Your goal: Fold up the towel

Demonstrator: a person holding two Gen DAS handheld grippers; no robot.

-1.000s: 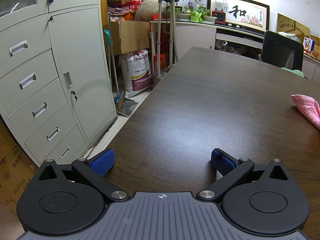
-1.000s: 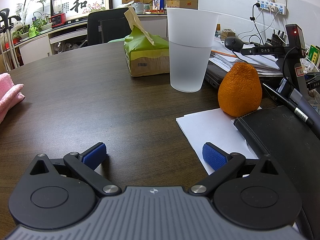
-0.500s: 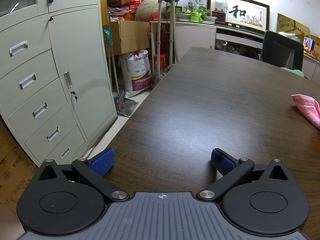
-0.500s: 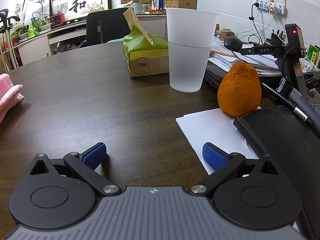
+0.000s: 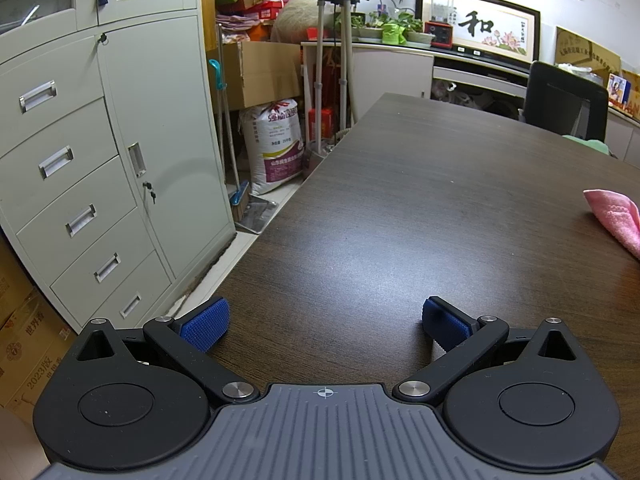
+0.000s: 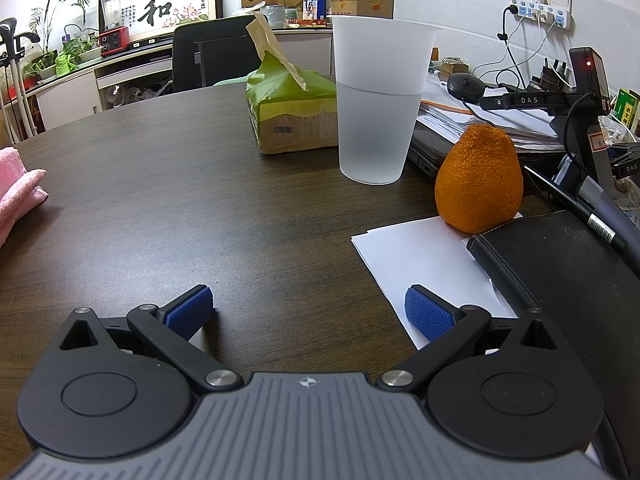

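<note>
Dark table (image 5: 420, 208), pink towel (image 5: 616, 216) apart from both wide-open, empty grippers (image 5: 324, 324) (image 6: 306, 306); "DAS" stand (image 6: 532, 100), possibly a camera mount.

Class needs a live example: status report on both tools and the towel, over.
Left tool open, empty. Right tool open, empty. Pink towel untouched between them. Cup, orange off right, clear.

Cup (image 6: 380, 104) beside tissue pack (image 6: 294, 114); orange (image 6: 478, 178) on paper (image 6: 416, 248).

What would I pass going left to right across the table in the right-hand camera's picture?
Pink towel → green tissue pack → frosted plastic cup → bumpy orange fruit → black leather notebook.
</note>
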